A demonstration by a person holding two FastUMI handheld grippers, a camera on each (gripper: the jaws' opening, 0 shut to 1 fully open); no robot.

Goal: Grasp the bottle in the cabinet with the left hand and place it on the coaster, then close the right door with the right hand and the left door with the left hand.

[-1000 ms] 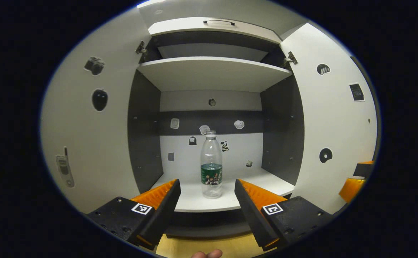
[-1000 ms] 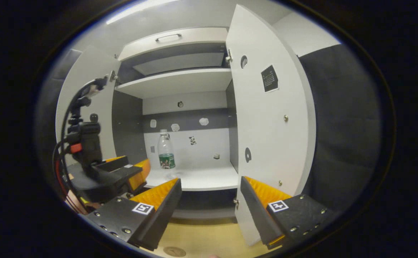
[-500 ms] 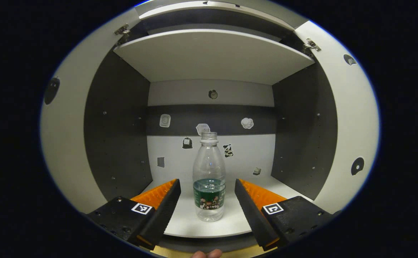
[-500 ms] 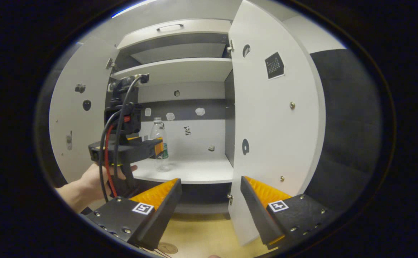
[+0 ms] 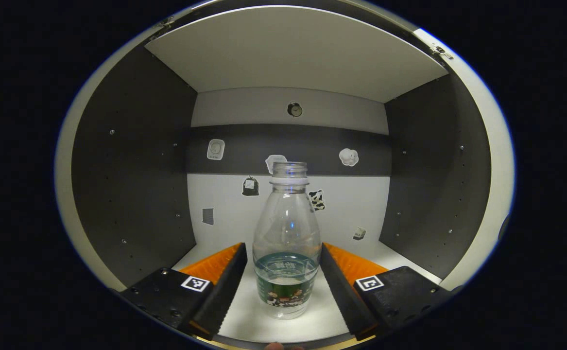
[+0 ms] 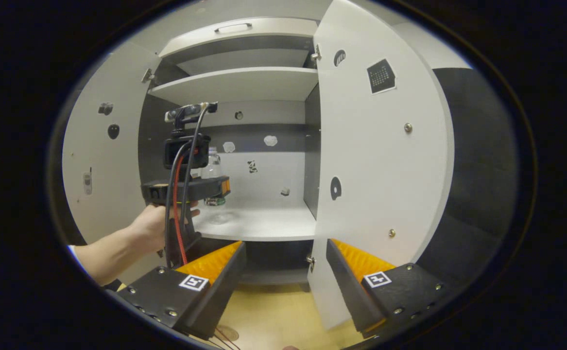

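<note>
While our left gripper reaches into the cabinet, its fingers stand apart on either side of the upright bottle, seemingly not touching it, near the shelf's front edge. Our right gripper hangs spread, unloaded, before the right door.

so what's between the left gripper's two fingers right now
The bottle, standing upright on the cabinet shelf between the open fingers, as the left gripper view shows.
</note>
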